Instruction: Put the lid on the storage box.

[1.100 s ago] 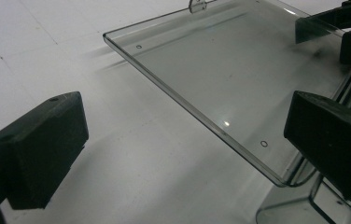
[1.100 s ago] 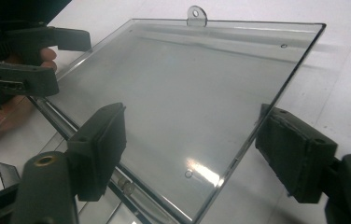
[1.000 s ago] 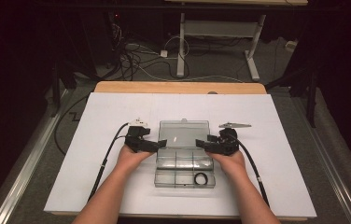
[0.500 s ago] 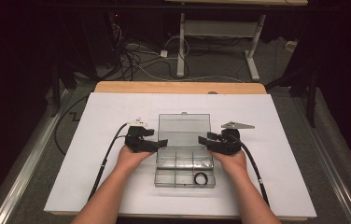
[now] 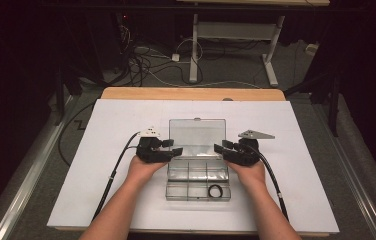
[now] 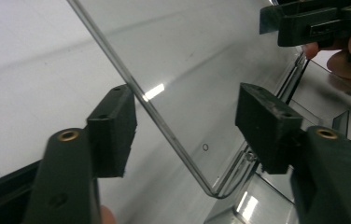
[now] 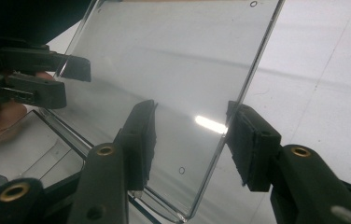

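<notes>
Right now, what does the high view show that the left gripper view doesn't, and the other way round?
High view: the whole clear compartment box on the white table, a black ring in its front right compartment, and both forearms.

Left gripper view: the left gripper up close, its jaws straddling the side edge of the raised lid with gaps on both sides; they have just been closing.

Both: the lid, the left gripper and the right gripper at opposite lid edges.

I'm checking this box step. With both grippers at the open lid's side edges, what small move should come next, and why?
Probably finish closing both on the lid. The left gripper and right gripper, whose jaws have just been closing, each straddle a side edge of the lid with a gap at the pads, so neither grips it yet. The box stands open.
</notes>
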Motion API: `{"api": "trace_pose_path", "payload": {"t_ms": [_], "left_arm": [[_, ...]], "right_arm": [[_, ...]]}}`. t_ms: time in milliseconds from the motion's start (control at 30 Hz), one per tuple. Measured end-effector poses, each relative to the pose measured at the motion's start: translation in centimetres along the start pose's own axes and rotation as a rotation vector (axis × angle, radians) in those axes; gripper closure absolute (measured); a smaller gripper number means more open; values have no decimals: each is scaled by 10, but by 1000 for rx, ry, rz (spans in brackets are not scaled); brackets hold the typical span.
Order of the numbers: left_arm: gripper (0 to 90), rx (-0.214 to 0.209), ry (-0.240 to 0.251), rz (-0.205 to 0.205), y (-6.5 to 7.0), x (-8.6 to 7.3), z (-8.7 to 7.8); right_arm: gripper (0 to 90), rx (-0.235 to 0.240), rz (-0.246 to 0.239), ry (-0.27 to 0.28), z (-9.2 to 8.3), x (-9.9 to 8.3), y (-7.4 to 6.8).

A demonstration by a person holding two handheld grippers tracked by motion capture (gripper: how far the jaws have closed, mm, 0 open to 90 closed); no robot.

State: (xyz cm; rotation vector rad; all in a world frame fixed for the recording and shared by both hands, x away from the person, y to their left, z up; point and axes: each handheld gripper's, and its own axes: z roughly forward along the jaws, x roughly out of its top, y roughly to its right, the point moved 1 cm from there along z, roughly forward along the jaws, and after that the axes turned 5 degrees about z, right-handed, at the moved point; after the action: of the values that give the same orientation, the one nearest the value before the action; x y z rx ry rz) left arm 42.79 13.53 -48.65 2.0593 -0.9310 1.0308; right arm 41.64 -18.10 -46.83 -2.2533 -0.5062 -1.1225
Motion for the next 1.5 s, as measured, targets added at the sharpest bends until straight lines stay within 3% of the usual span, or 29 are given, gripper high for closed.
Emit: {"api": "trace_pose_path", "payload": {"t_ms": [233,533,833,1000,1500], "left_arm": [[479,-4,13,13,2,1,-3],[590,6,31,60,6,5,-13],[654,27,30,112,14,7,-20],[684,36,31,133,18,7,-23],[691,75,24,192,32,4,-31]], "right_arm": [[596,-10,-16,18,-5,1,-2],[669,-14,-45,28,-14,3,-5],[799,-59,-126,59,-37,2,-9],[900,-53,-166,89,-51,-4,-15],[900,-10,-213,76,-44,-11,-35]]}}
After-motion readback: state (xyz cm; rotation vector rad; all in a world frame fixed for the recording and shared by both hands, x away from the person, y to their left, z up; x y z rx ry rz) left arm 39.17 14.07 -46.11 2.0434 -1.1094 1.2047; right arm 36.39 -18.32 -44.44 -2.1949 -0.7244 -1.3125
